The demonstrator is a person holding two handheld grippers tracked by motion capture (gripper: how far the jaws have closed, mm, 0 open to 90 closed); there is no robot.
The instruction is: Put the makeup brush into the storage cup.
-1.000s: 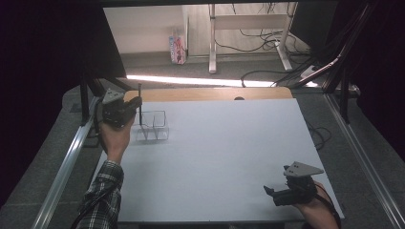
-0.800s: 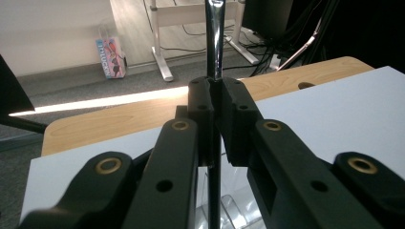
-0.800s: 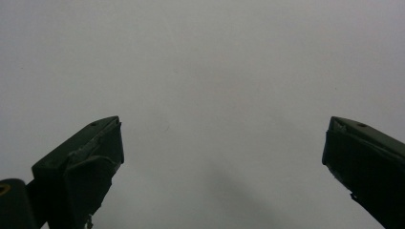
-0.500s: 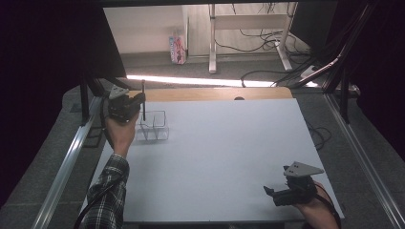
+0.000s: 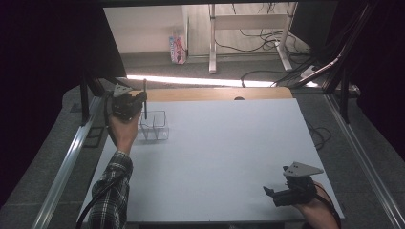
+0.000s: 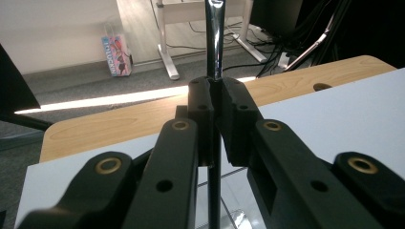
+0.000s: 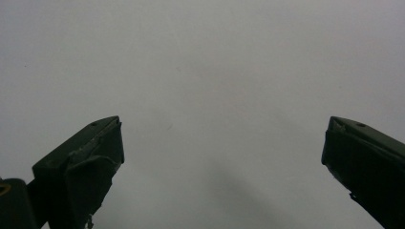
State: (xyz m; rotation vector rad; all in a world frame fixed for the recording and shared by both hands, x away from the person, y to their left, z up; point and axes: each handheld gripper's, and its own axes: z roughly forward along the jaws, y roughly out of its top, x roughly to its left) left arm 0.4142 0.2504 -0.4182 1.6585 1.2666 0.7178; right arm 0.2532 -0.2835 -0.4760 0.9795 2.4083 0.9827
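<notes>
the left tool [image 5: 136,101] is clamped fully on a thin dark rod [image 5: 144,99], held upright over the near-left cell of the clear rack [image 5: 154,126]. since a second ago it has been carried a little toward the far edge of the surface [image 5: 224,157], the rod's tip not yet seated. the right tool [image 5: 272,193] rests wide apart, empty, unmoved.

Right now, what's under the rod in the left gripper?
The left gripper clamps a thin dark rod upright. Its lower end hangs by the clear holder on the white sheet. The jaws cover the tip in the left gripper view, so whether it is inside is unclear.
</notes>
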